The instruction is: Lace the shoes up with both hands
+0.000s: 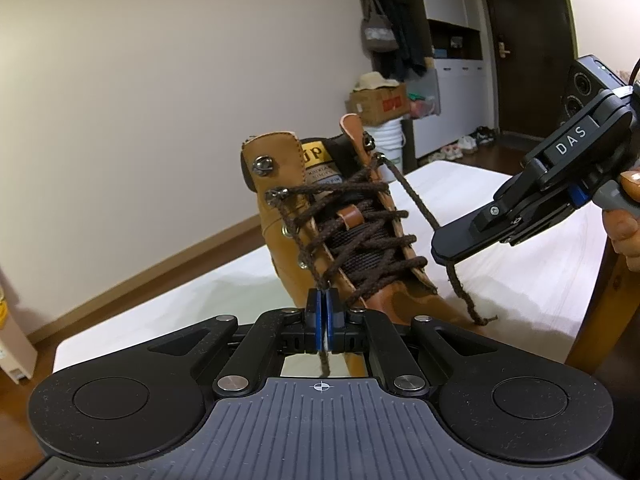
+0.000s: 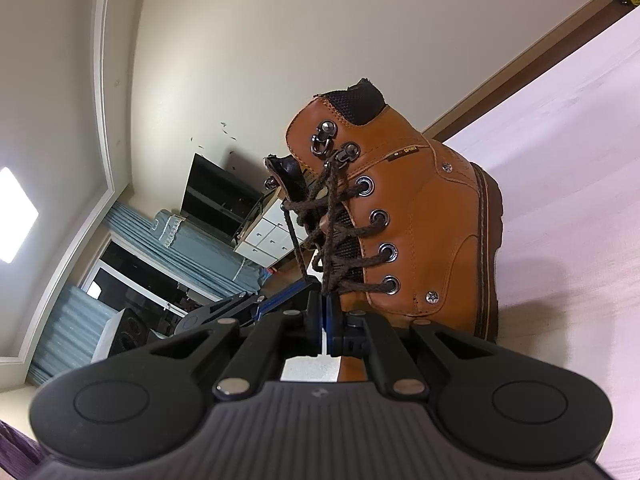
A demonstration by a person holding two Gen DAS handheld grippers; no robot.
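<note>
A tan leather boot [image 1: 280, 216] stands upright on the white table [image 1: 520, 272], its brown lace crossed up through the eyelets to the upper hooks. My left gripper [image 1: 322, 300] is shut on one lace strand [image 1: 310, 256] that comes down from the boot's left side; the tip of that strand hangs behind the pads. To the right of the boot, my right gripper [image 1: 440, 249] is shut on the other strand [image 1: 416, 196], which runs down from a top hook and dangles below the jaws. In the right wrist view the boot [image 2: 424, 224] looks tilted, and my right gripper [image 2: 324, 304] pinches the lace [image 2: 330, 240]. My left gripper [image 2: 308, 285] shows just left of it.
A person's hand [image 1: 624, 216] holds the right gripper's handle. A wooden chair frame [image 1: 600, 304] stands at the table's right edge. Beyond the table are a cardboard box [image 1: 378, 106], a white bucket [image 1: 386, 136], shelving and a dark door [image 1: 524, 48].
</note>
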